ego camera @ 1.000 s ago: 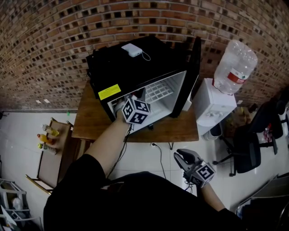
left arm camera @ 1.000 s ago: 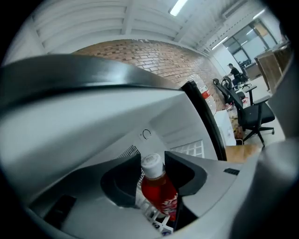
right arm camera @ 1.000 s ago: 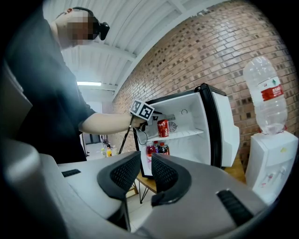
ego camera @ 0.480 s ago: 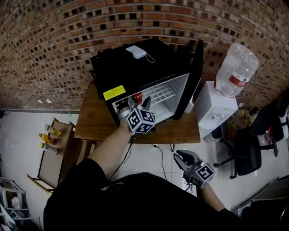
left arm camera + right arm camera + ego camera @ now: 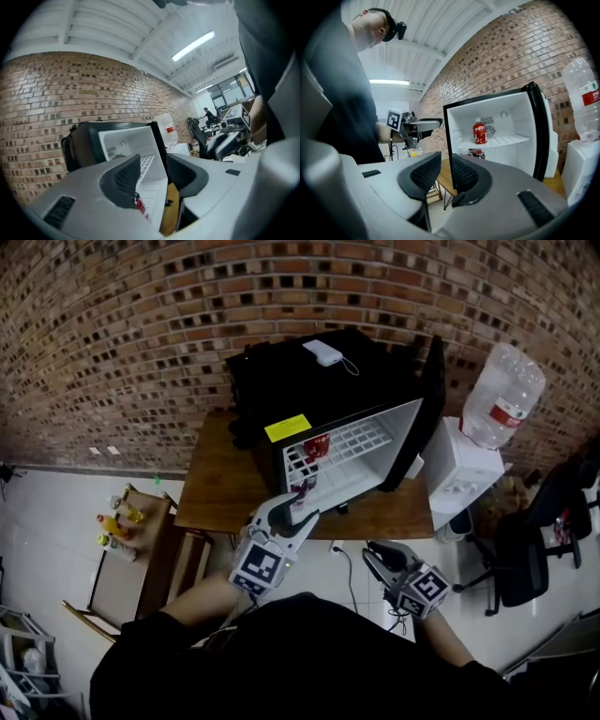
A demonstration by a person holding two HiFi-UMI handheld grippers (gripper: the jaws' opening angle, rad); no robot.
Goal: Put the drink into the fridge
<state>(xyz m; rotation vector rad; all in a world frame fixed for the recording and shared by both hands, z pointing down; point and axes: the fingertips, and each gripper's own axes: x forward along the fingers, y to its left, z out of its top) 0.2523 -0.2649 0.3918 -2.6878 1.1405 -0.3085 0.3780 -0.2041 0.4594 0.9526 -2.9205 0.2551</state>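
Note:
The red drink (image 5: 317, 444) (image 5: 479, 132) stands upright on the white wire shelf of the open black fridge (image 5: 281, 390) (image 5: 497, 101). My left gripper (image 5: 298, 504) (image 5: 157, 183) hangs just outside the fridge mouth, over the wooden table's front edge. Its jaws are closing and nothing is between them; the fridge interior shows through the gap. The right gripper view catches it from the side (image 5: 424, 123). My right gripper (image 5: 373, 557) (image 5: 446, 171) waits lower right, off the table, with its jaws a narrow slit apart and empty.
The fridge door (image 5: 427, 404) stands open to the right. More bottles (image 5: 302, 486) sit on the fridge's lower level. A water dispenser (image 5: 459, 474) is right of the table (image 5: 216, 493), an office chair (image 5: 525, 549) beyond. A crate of bottles (image 5: 117, 521) stands left.
My left gripper has pulled back out of the fridge toward my body. The red drink stays behind on the shelf. The right gripper has barely moved.

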